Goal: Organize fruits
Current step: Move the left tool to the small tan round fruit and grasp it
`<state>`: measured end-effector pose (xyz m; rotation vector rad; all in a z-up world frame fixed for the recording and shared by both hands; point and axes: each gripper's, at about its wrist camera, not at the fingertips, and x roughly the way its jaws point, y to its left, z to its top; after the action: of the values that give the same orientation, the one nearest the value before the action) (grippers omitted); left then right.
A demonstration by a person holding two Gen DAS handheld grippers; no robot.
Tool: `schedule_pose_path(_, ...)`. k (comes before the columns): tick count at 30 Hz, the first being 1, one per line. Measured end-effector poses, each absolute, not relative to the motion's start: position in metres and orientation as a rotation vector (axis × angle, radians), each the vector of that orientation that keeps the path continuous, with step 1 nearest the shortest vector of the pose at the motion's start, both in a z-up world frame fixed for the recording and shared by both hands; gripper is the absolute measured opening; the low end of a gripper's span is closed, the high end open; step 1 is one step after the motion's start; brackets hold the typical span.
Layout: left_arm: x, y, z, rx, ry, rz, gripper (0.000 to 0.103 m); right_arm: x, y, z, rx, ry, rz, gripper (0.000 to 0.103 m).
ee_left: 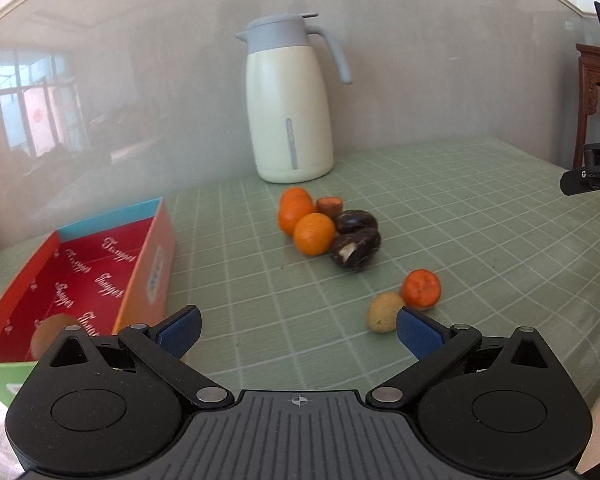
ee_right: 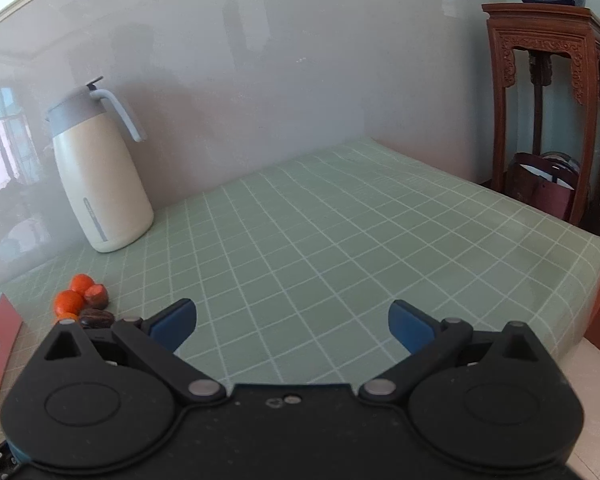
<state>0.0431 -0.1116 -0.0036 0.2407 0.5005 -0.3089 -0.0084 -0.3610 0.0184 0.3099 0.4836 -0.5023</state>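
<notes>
Left wrist view: the left gripper [ee_left: 298,330] hangs low over the green checked tablecloth [ee_left: 480,216], tongs spread wide and empty. At nine o'clock the red box [ee_left: 100,264] holds one brownish fruit [ee_left: 52,336], half hidden behind the gripper body. At twelve o'clock, a fruit cluster [ee_left: 328,232] before the thermos jug [ee_left: 288,104]. Right gripper [ee_right: 292,326], likewise spread, faces bare cloth; the cluster is cut off at nine o'clock.

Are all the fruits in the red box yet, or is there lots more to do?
Just starting. One brownish fruit already sits in the red box. Both tongs, left and right, are open and hold nothing. Left on the table: three oranges, dark fruits, a tan one and a reddish-orange one.
</notes>
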Motion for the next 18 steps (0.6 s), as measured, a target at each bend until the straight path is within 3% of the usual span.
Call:
schedule_pose_path(9,0.054,-0.146,-0.014,0.276,0.516,-0.4,0.101,-0.016,-0.369,0.018,0.299,0.46,-0.578,0.103)
schedule_pose_path(10,0.056,-0.149,-0.015,0.276,0.521,-0.406,0.097,-0.016,-0.37,0.018,0.302,0.46,-0.576,0.103)
schedule_pose_path(12,0.06,-0.152,-0.018,0.276,0.548,-0.423,0.076,-0.015,-0.371,0.018,0.305,0.459,-0.572,0.103)
schedule_pose_path(16,0.065,-0.152,-0.022,0.253,0.572,-0.441,0.073,-0.015,-0.371,0.018,0.319,0.459,-0.567,0.103)
schedule_pose_path(18,0.064,-0.152,-0.022,0.247,0.569,-0.454,0.064,-0.015,-0.37,0.019,0.321,0.453,-0.565,0.103)
